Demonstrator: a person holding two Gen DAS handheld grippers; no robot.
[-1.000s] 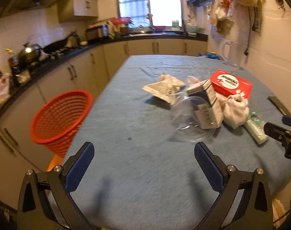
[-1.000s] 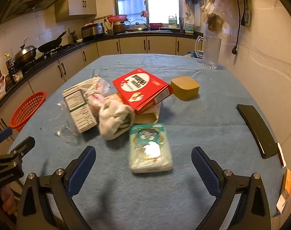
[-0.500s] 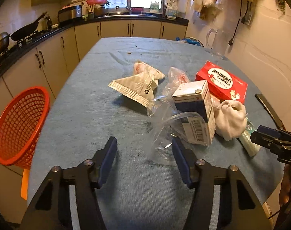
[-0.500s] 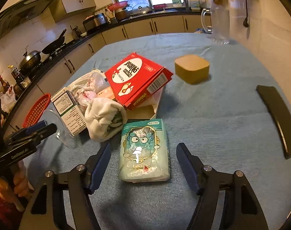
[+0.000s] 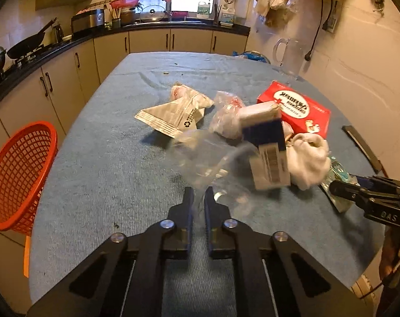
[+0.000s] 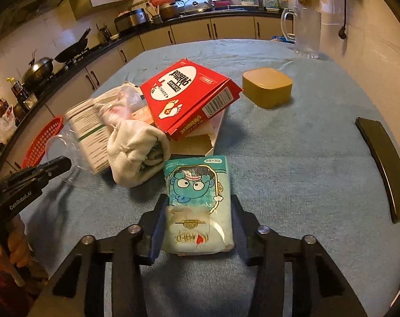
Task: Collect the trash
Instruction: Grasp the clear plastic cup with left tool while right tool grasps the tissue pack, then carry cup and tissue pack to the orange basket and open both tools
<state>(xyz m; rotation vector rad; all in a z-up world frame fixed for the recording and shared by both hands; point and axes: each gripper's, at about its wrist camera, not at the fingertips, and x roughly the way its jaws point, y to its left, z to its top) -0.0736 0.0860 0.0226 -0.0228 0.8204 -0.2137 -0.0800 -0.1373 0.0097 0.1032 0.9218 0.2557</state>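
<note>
My left gripper (image 5: 198,194) is shut on the near edge of a clear plastic bag (image 5: 208,158), which holds a white and blue carton (image 5: 268,158) and looks blurred. In the right wrist view a teal cartoon tissue pack (image 6: 197,192) lies between the fingers of my right gripper (image 6: 198,202). Its jaws are closing and the pads touch the pack's two sides. Behind it are a rolled white cloth (image 6: 134,155), a red box (image 6: 189,95) and a crumpled grey wrapper (image 5: 173,116). A red mesh basket (image 5: 18,174) stands off the table's left edge.
The blue-covered table (image 5: 107,171) also carries a yellow lidded tub (image 6: 267,85), a flat black slab (image 6: 384,163) near the right edge and a glass pitcher (image 6: 305,31) at the far right. Kitchen counters run along the left and back.
Both grippers moved forward and down toward the pile, and both closed. The left one closed on the clear bag's edge. The right one narrowed around the tissue pack. The bag and carton have shifted.
</note>
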